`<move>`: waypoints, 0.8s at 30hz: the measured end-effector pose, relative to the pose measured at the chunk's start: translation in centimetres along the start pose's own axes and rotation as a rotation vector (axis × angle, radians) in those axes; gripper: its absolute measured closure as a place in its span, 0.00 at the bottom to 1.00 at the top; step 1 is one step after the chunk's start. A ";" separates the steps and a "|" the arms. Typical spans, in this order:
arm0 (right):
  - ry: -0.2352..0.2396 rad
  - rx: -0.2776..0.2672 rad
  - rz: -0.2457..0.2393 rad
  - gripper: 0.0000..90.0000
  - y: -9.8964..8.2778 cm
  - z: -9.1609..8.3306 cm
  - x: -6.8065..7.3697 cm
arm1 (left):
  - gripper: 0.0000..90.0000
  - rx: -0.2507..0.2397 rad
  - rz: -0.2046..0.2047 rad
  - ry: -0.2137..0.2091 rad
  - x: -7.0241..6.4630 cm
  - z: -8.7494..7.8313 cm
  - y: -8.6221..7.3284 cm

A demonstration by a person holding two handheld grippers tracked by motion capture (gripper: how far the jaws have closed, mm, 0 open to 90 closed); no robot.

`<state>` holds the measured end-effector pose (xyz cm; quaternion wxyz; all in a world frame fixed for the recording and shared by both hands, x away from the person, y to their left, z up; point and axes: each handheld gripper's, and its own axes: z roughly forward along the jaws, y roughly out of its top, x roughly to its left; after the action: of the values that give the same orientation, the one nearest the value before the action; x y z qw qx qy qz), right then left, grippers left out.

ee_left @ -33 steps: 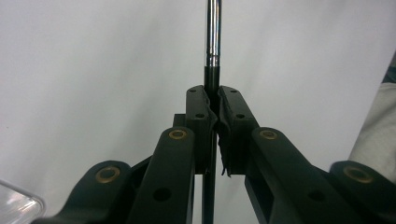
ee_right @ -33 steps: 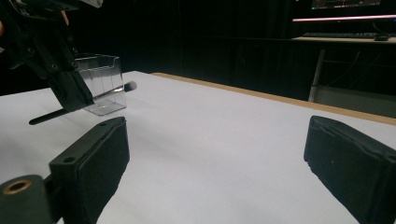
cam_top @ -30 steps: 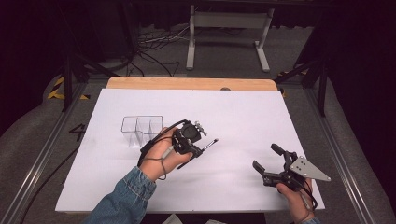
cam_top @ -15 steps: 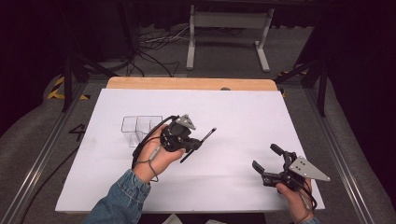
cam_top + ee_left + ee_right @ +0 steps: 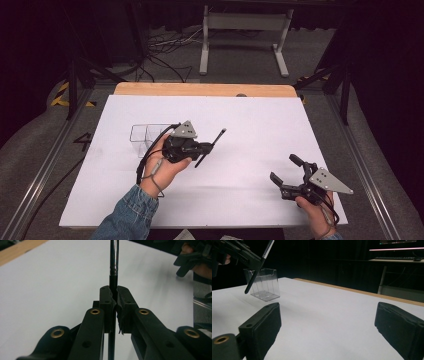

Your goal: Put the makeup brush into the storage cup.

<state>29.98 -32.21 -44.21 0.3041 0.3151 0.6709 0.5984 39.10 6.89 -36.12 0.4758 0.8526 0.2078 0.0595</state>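
My left gripper is shut on a thin black pen and holds it tilted above the white table. Between the closed pads the pen runs straight up the left gripper view, its far part shiny metal. A clear plastic holder with compartments stands just left of that hand. My right gripper rests near the table's front right corner, jaws wide apart with nothing between them. From the right gripper view the pen hangs slanted in front of the holder, and the right gripper is open over bare table.
A wooden strip edges the far side of the table. Behind it a metal stand and cables lie on the floor. Rails run along both table sides.
The left hand has carried the pen up the picture, toward the far side of the table and nearer the holder, and turned it more upright. The right gripper has stayed put.
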 end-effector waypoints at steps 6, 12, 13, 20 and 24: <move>-0.003 -0.004 0.007 0.08 0.0 0.0 0.0 | 0.93 -0.096 0.014 0.008 0.1 -1.0 -0.6; -0.006 -0.004 0.005 0.08 0.0 0.0 0.0 | 0.93 -0.170 0.007 -0.016 0.2 -1.7 -1.0; -0.008 -0.005 0.003 0.08 0.0 0.0 0.0 | 0.93 -0.189 0.008 -0.028 0.3 -1.8 -1.1; -0.007 -0.001 -0.001 0.08 0.0 0.1 0.1 | 0.93 -0.261 0.000 -0.019 0.9 -2.3 -1.8; -0.007 0.000 -0.001 0.08 0.0 0.1 0.1 | 0.93 -0.277 0.004 0.000 1.3 -2.6 -2.0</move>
<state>30.00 -32.06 -44.28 0.3065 0.3168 0.6701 0.5973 38.88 10.35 -36.51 0.5887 0.7793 0.1958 0.0885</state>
